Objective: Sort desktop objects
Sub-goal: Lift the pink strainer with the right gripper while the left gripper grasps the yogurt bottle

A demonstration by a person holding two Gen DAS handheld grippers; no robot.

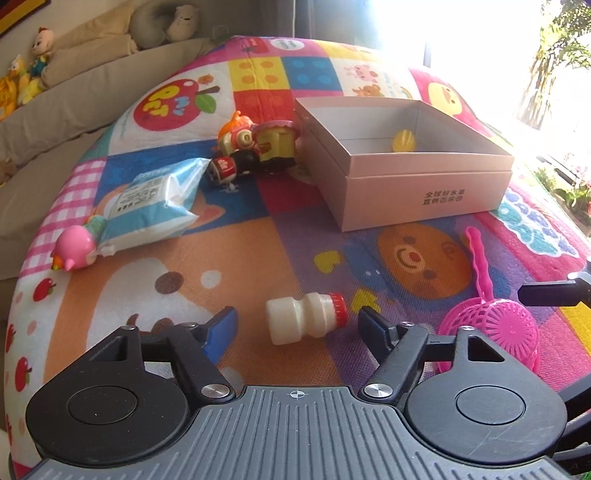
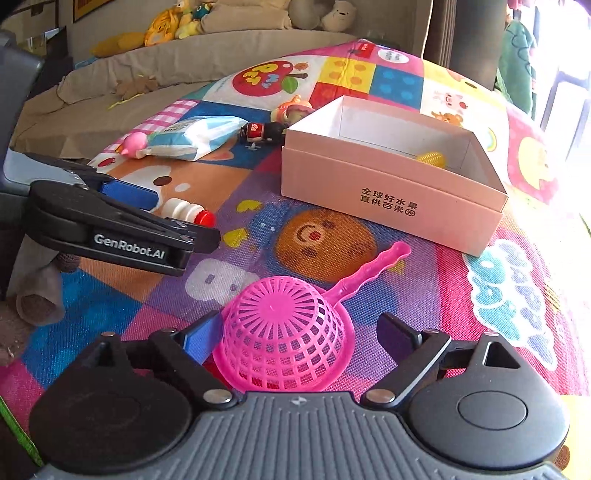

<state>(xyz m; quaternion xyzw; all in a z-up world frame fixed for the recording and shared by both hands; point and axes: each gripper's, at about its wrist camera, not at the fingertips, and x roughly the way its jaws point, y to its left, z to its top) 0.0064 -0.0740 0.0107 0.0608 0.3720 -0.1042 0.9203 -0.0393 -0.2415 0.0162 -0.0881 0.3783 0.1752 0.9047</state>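
Your left gripper [image 1: 297, 323] straddles the lying drink bottle [image 1: 306, 322], pads clear of it; your right gripper [image 2: 299, 334] gapes around the upturned pink strainer [image 2: 284, 341]. Risk: the round bottle rolls, the mesh dome slips, both short of the box [image 2: 391, 192].

Home living room: sofa [image 1: 55, 110], plush toys [image 2: 173, 22], play mat [image 1: 258, 258].

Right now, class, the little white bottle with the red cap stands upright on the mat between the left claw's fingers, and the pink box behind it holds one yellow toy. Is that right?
Not quite. The bottle lies on its side, cap pointing right, as the left wrist view shows. The rest holds: it sits on the mat between the left claw's fingers, and the pink box holds one yellow toy.
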